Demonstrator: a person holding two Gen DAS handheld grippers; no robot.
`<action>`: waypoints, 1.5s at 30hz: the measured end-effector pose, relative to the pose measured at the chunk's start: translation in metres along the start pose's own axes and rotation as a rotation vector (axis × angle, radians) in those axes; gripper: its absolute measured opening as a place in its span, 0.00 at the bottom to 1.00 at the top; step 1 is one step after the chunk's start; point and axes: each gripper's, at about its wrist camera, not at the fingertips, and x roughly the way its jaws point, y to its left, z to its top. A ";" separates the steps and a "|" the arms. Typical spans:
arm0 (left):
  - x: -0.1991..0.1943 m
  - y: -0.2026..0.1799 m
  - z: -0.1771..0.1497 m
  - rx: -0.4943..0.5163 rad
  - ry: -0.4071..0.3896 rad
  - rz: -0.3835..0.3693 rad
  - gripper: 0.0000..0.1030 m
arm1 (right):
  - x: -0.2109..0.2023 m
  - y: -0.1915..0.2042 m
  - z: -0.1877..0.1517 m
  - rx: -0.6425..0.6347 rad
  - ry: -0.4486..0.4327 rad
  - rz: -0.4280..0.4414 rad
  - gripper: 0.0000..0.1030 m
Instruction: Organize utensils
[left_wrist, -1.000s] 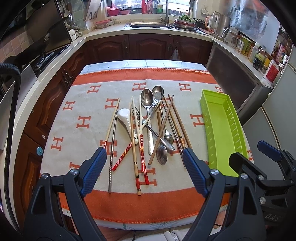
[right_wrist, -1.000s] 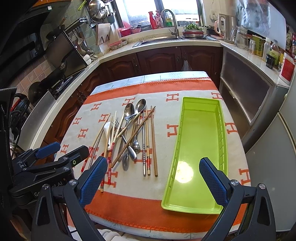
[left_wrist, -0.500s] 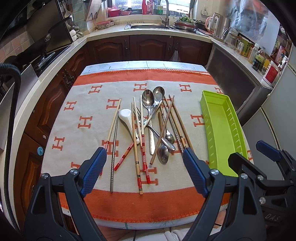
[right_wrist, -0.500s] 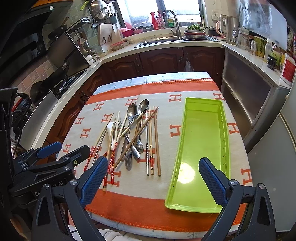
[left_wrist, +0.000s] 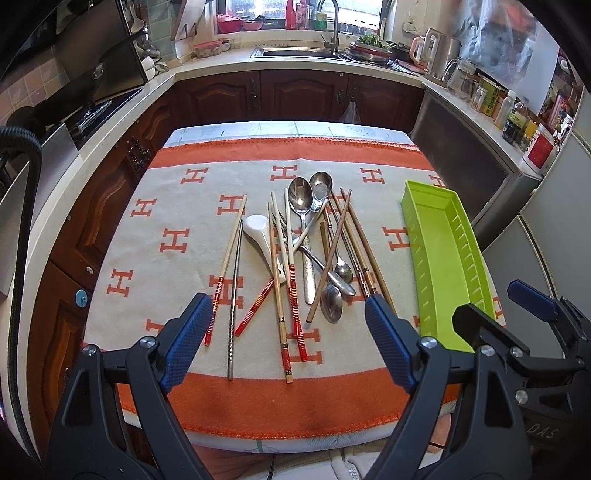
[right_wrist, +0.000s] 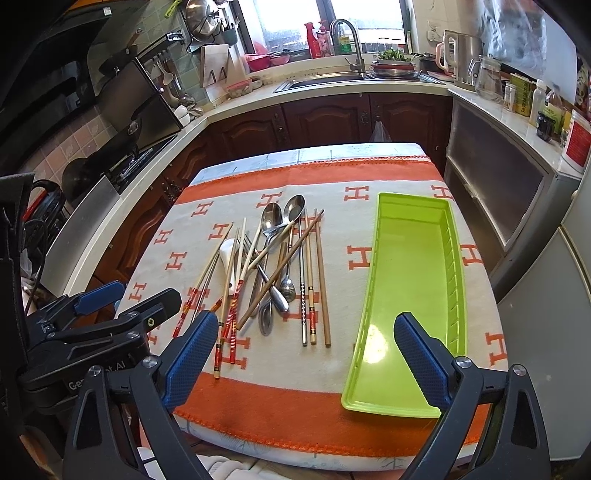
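Left gripper (left_wrist: 286, 345): jaws spread wide, nothing between the blue pads; it hangs over the near edge of the table.
Right gripper (right_wrist: 308, 360): jaws likewise spread wide and empty, held above the near orange border of the cloth.
Utensil pile (left_wrist: 306, 254): directly ahead of the left gripper, between its two fingers as seen from the left wrist; ahead and to the left of the right gripper.
Pile contents: wooden chopsticks (left_wrist: 347, 243), red-banded chopsticks (left_wrist: 291, 273), a metal chopstick (left_wrist: 236, 291), metal spoons (left_wrist: 301, 199), a white ceramic spoon (left_wrist: 260, 236) and a fork, crossed over one another.
Green tray (right_wrist: 413, 295): ahead of the right gripper, its near end lying between the fingers in the right wrist view; to the right of the left gripper. It holds no utensils.
Tray and pile: apart, with bare cloth between.
Tablecloth (left_wrist: 177, 236): beige with orange H marks and orange borders, covering the table.
Gripper spacing: the right gripper's black frame shows at the lower right of the left wrist view.
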 end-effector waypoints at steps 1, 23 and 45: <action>0.000 0.001 0.000 -0.002 0.001 -0.002 0.81 | 0.000 0.002 0.000 -0.002 0.001 0.000 0.94; 0.020 0.054 0.012 -0.051 0.024 -0.087 0.80 | 0.018 0.025 0.015 -0.055 0.035 0.006 0.93; 0.155 0.126 0.006 -0.100 0.193 -0.037 0.41 | 0.169 0.081 0.049 -0.152 0.197 0.116 0.60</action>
